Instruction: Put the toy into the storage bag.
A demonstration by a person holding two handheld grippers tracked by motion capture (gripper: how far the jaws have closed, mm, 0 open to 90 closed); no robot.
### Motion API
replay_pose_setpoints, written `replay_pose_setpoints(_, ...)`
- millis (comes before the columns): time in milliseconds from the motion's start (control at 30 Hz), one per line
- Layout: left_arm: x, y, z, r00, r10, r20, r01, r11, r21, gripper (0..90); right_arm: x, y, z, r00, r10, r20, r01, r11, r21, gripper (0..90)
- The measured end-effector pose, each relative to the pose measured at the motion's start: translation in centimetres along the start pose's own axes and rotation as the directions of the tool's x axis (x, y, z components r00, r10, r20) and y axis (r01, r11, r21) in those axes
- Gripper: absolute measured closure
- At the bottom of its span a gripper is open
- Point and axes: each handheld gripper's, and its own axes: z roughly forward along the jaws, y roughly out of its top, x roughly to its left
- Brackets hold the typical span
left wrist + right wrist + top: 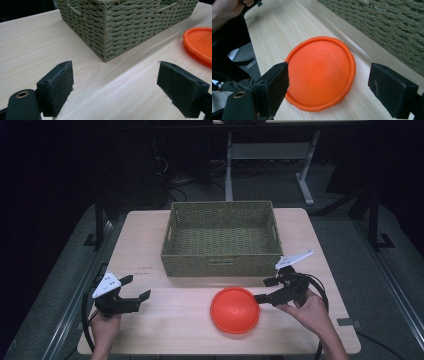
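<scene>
We are holding a gripper in each hand over a pale wooden table (165, 325), and the thing in hand is an orange disc (235, 310), lying dome-up on the bare wood a little toward six o'clock from the table's middle. At twelve o'clock from the disc a green woven basket (220, 265) is sitting on the far half of the table, near the disc but apart from it, and in the high view it is showing nothing inside. Our right gripper (263, 290) is sitting at three o'clock of the disc, with its jaws standing wide apart and clamping nothing; the nearer jaw tip is reaching just to the disc's rim, though we cannot tell whether it is touching. In the right gripper view the orange disc (320, 72) is lying between and beyond the two black jaws, with the weave of the basket (387, 27) running along at two o'clock. Our left gripper (139, 287) is resting at nine o'clock of the disc, well apart from it, near the table's left edge, and its jaws are also standing open and holding nothing. In the left gripper view we are looking at a corner of the basket (107, 32) at twelve o'clock, while the edge of the disc (198, 42) is showing at two o'clock, beyond the jaw on that side.
</scene>
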Motion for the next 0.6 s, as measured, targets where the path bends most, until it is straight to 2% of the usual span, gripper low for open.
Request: replay_pose_setpoints(600, -0.1, 0.0, 0.1, 0.9999, 0.011, -0.003, -0.011, 0.9999, 0.006, 13.1, -1.8, -0.4, 3.8, 0.9995, 0.032, 0.005, -0.032, 0.994, 0.107, 28.7)
